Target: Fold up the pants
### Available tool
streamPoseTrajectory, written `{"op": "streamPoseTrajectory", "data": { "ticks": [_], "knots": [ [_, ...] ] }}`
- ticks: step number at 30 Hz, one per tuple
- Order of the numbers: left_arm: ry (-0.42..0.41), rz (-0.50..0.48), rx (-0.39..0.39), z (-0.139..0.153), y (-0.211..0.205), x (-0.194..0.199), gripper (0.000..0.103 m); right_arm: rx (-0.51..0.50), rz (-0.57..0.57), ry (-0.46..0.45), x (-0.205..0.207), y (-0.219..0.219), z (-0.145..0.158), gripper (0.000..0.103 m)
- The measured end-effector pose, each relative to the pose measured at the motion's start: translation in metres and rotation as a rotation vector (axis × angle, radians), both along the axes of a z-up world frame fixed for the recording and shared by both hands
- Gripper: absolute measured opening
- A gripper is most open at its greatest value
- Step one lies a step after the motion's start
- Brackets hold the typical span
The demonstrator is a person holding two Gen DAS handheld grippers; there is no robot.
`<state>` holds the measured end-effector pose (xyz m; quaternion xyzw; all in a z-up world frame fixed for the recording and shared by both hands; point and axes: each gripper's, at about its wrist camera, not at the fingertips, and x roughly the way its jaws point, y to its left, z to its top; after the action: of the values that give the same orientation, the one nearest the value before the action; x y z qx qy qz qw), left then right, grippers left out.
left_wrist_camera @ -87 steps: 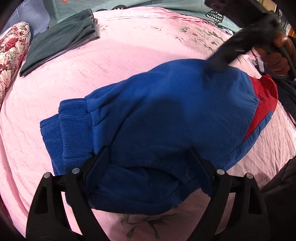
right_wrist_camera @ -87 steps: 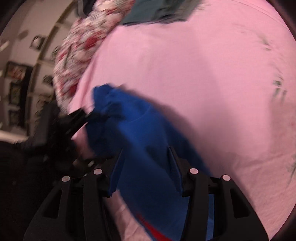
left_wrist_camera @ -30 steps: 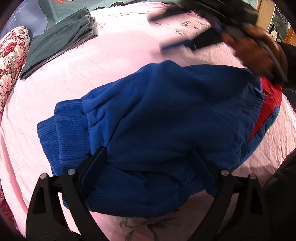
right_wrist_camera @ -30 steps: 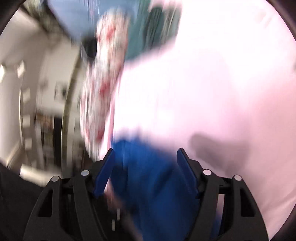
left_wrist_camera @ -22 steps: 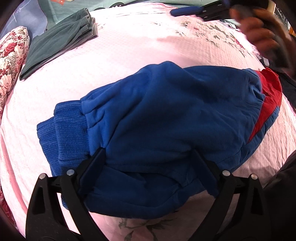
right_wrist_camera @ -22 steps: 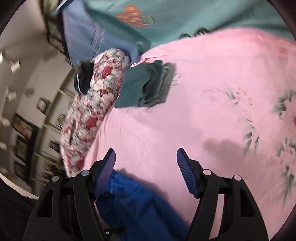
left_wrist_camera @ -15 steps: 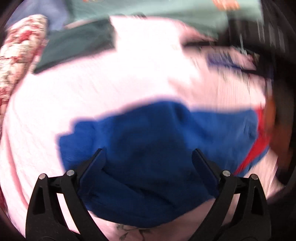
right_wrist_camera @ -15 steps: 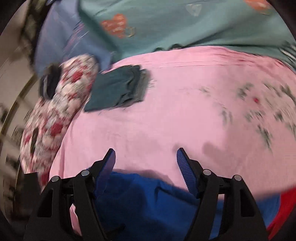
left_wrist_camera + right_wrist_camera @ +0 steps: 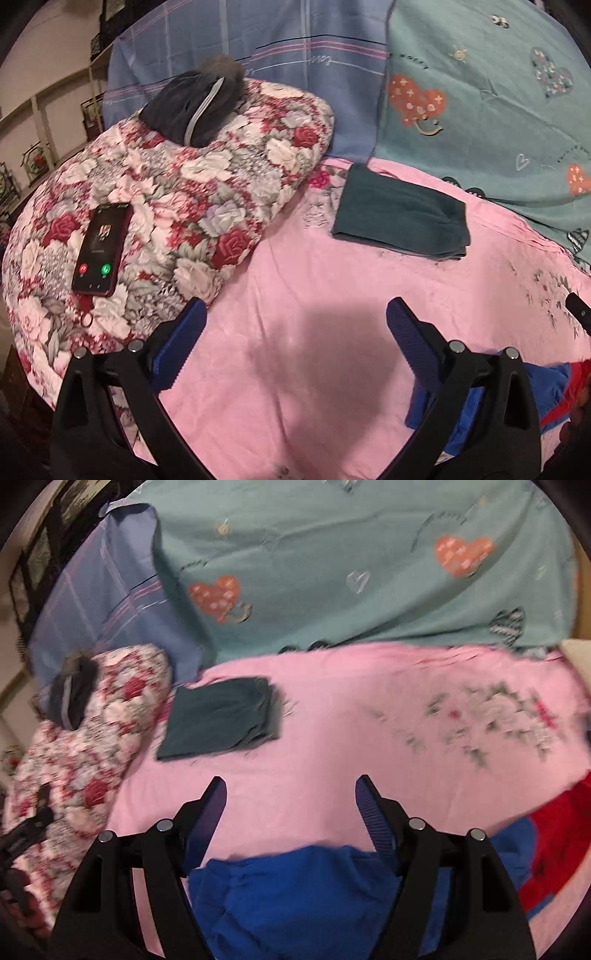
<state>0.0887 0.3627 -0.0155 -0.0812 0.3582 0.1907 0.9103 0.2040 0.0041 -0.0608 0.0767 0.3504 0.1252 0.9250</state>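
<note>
The folded blue pants [image 9: 303, 886] with a red panel [image 9: 557, 842] lie on the pink bedsheet [image 9: 351, 738], under and just behind my right gripper [image 9: 291, 801]. Its jaws are opening and only bare sheet shows between them. In the left wrist view just a corner of the blue pants [image 9: 546, 384] shows at the lower right, behind the right finger. My left gripper [image 9: 293, 332] hovers over the pink bedsheet [image 9: 295, 295], its jaws opening wide with nothing between them.
A second, dark green pair of folded pants [image 9: 402, 218] lies farther up the bed. A rolled floral quilt [image 9: 166, 206] on the left carries a ringing phone [image 9: 101, 251] and a dark pouch [image 9: 192, 103]. Blue and teal pillows [image 9: 480, 92] line the head end.
Both grippers have lifted off the blue pants and tilted up. The left view has swung from the pants to the quilt and pillows. The pants stay folded on the sheet.
</note>
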Motion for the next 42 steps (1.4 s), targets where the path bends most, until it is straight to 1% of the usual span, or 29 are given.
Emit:
{"op": "streamPoseTrajectory", "data": {
  "ticks": [1, 2, 4, 6, 9, 10, 11, 12, 14, 15, 17, 20, 22, 24, 26, 27, 28, 29, 30, 31, 32, 33, 34, 35, 36, 37, 38, 40, 42],
  "knots": [
    [-0.014, -0.036, -0.001, -0.001, -0.010, 0.003, 0.099, 0.004, -0.006, 0.000, -0.002, -0.001, -0.002, 0.087],
    [-0.019, -0.069, -0.009, -0.003, -0.019, 0.005, 0.100, 0.007, -0.002, 0.016, -0.004, -0.001, -0.003, 0.087],
    [-0.013, -0.143, -0.036, -0.007, -0.039, 0.020, 0.100, -0.014, -0.038, 0.047, -0.007, 0.001, -0.004, 0.087],
    [-0.005, -0.218, -0.065, -0.014, -0.061, 0.034, 0.100, -0.028, -0.065, 0.048, -0.013, 0.000, -0.001, 0.087],
    [-0.001, -0.241, -0.089, -0.023, -0.083, 0.041, 0.100, -0.020, -0.123, 0.043, -0.020, -0.006, 0.003, 0.087],
    [0.005, -0.263, -0.092, -0.029, -0.090, 0.047, 0.101, -0.025, -0.140, 0.047, -0.021, -0.009, 0.002, 0.087],
    [0.025, -0.279, -0.080, -0.037, -0.096, 0.052, 0.101, -0.043, -0.165, 0.058, -0.021, -0.014, 0.000, 0.088],
    [0.074, -0.295, -0.060, -0.050, -0.102, 0.058, 0.101, -0.052, -0.176, 0.066, -0.022, -0.018, -0.002, 0.088],
    [0.166, -0.320, -0.056, -0.067, -0.107, 0.064, 0.101, -0.078, -0.178, 0.083, -0.024, -0.030, -0.008, 0.088],
    [0.194, -0.331, -0.058, -0.072, -0.111, 0.064, 0.101, -0.096, -0.178, 0.088, -0.026, -0.036, -0.010, 0.088],
    [0.198, -0.350, -0.054, -0.075, -0.117, 0.060, 0.101, -0.138, -0.186, 0.099, -0.029, -0.051, -0.014, 0.088],
    [0.189, -0.393, -0.060, -0.074, -0.128, 0.054, 0.101, -0.133, -0.162, 0.136, -0.034, -0.078, -0.020, 0.088],
    [0.189, -0.394, -0.066, -0.075, -0.130, 0.048, 0.101, -0.129, -0.140, 0.163, -0.037, -0.096, -0.024, 0.088],
    [0.202, -0.386, -0.080, -0.080, -0.131, 0.042, 0.101, -0.135, -0.149, 0.190, -0.041, -0.122, -0.031, 0.088],
    [0.205, -0.391, -0.104, -0.084, -0.134, 0.037, 0.101, -0.104, -0.149, 0.235, -0.044, -0.148, -0.039, 0.088],
    [0.196, -0.393, -0.104, -0.087, -0.138, 0.033, 0.101, -0.084, -0.144, 0.252, -0.045, -0.155, -0.042, 0.088],
    [0.190, -0.391, -0.089, -0.091, -0.141, 0.031, 0.101, -0.062, -0.125, 0.266, -0.046, -0.161, -0.046, 0.088],
    [0.190, -0.383, -0.051, -0.098, -0.146, 0.030, 0.101, -0.051, -0.098, 0.272, -0.048, -0.164, -0.049, 0.088],
    [0.203, -0.373, -0.017, -0.107, -0.150, 0.031, 0.101, -0.065, -0.055, 0.267, -0.049, -0.162, -0.055, 0.088],
    [0.252, -0.351, 0.037, -0.124, -0.154, 0.033, 0.101, -0.091, -0.026, 0.258, -0.049, -0.159, -0.060, 0.088],
    [0.302, -0.342, 0.068, -0.139, -0.157, 0.035, 0.101, -0.121, -0.008, 0.254, -0.049, -0.157, -0.066, 0.085],
    [0.326, -0.342, 0.074, -0.148, -0.157, 0.035, 0.101, -0.160, 0.003, 0.259, -0.048, -0.155, -0.077, 0.078],
    [0.311, -0.341, 0.071, -0.154, -0.156, 0.031, 0.101, -0.170, 0.011, 0.272, -0.046, -0.157, -0.088, 0.074],
    [0.295, -0.338, 0.075, -0.154, -0.155, 0.028, 0.101, -0.169, 0.020, 0.304, -0.043, -0.161, -0.102, 0.073],
    [0.300, -0.340, 0.092, -0.154, -0.155, 0.026, 0.101, -0.187, 0.026, 0.379, -0.040, -0.167, -0.123, 0.069],
    [0.306, -0.342, 0.105, -0.153, -0.155, 0.025, 0.101, -0.202, 0.032, 0.445, -0.040, -0.175, -0.140, 0.059],
    [0.314, -0.342, 0.114, -0.152, -0.154, 0.024, 0.101, -0.181, 0.051, 0.427, -0.045, -0.183, -0.141, 0.055],
    [0.328, -0.336, 0.116, -0.149, -0.153, 0.024, 0.101, -0.142, 0.073, 0.439, -0.055, -0.203, -0.131, 0.055],
    [0.328, -0.314, 0.123, -0.141, -0.153, 0.022, 0.101, -0.081, 0.010, 0.401, -0.061, -0.239, -0.111, 0.057]
  ]
}}
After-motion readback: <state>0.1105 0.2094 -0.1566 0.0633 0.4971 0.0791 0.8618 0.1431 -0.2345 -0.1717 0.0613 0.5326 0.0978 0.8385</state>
